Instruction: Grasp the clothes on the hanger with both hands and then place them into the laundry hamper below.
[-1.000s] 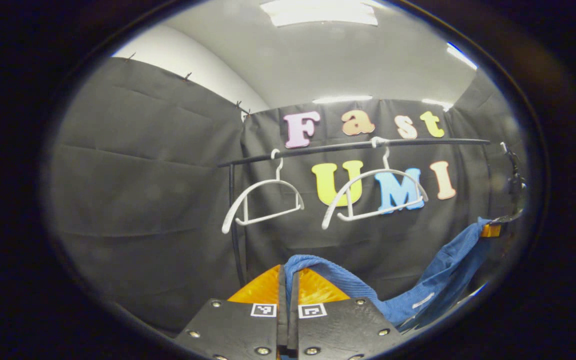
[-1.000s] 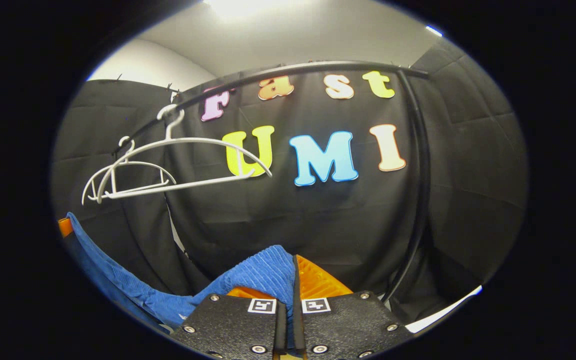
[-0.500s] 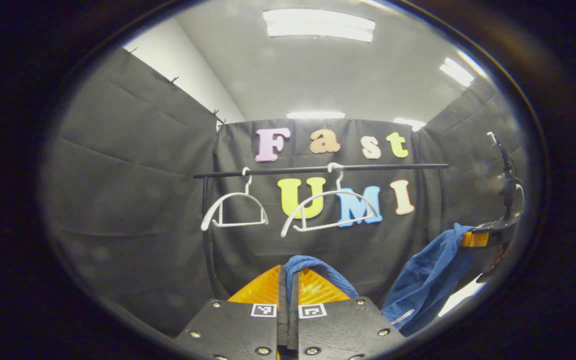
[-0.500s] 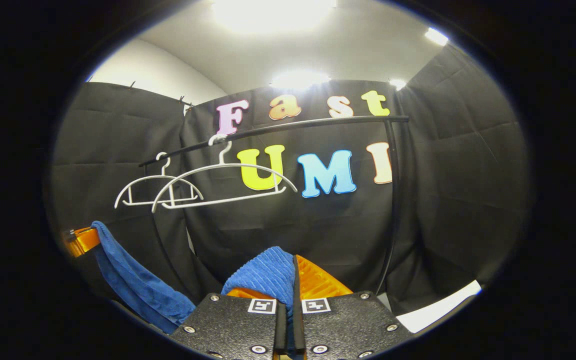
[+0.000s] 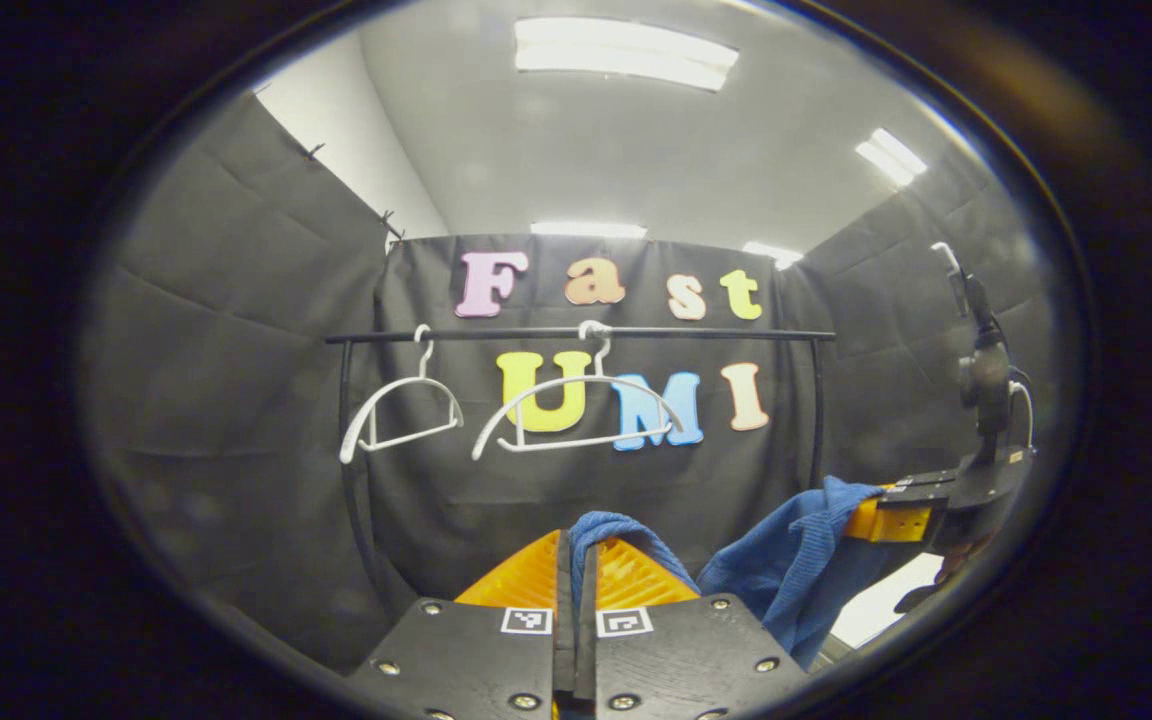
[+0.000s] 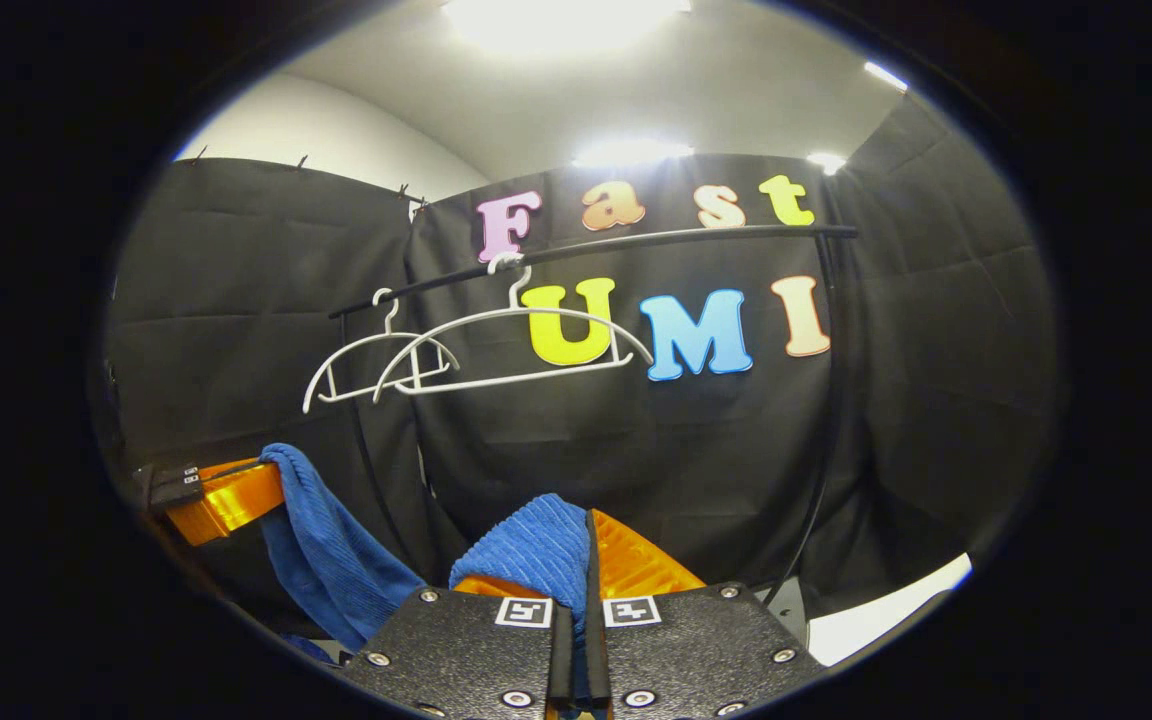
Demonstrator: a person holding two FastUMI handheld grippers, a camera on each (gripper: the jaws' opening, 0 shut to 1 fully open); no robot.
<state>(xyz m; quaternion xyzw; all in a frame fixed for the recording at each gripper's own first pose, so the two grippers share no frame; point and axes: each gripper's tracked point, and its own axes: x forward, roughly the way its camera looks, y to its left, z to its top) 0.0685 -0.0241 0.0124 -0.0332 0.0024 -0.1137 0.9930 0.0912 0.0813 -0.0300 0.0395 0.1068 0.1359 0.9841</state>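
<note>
The left gripper (image 5: 576, 560) has its fingers pressed together on a fold of the blue garment (image 5: 786, 570). The right gripper (image 6: 586, 560) likewise pinches another fold of the cloth between its closed fingers. The garment hangs slack between the two grippers, well below the black rail (image 6: 636, 240). Two white hangers (image 5: 576, 410) hang bare on that rail, side by side, against the black cloth wall (image 6: 636, 450).

You are standing in a recording booth. Ahead of your grippers, black cloth walls (image 5: 236, 380) hang behind a thin black clothes rail (image 5: 576, 334), with white plastic hangers (image 6: 511, 350) on it. Overhead are fluorescent ceiling panels (image 5: 626, 48).
</note>
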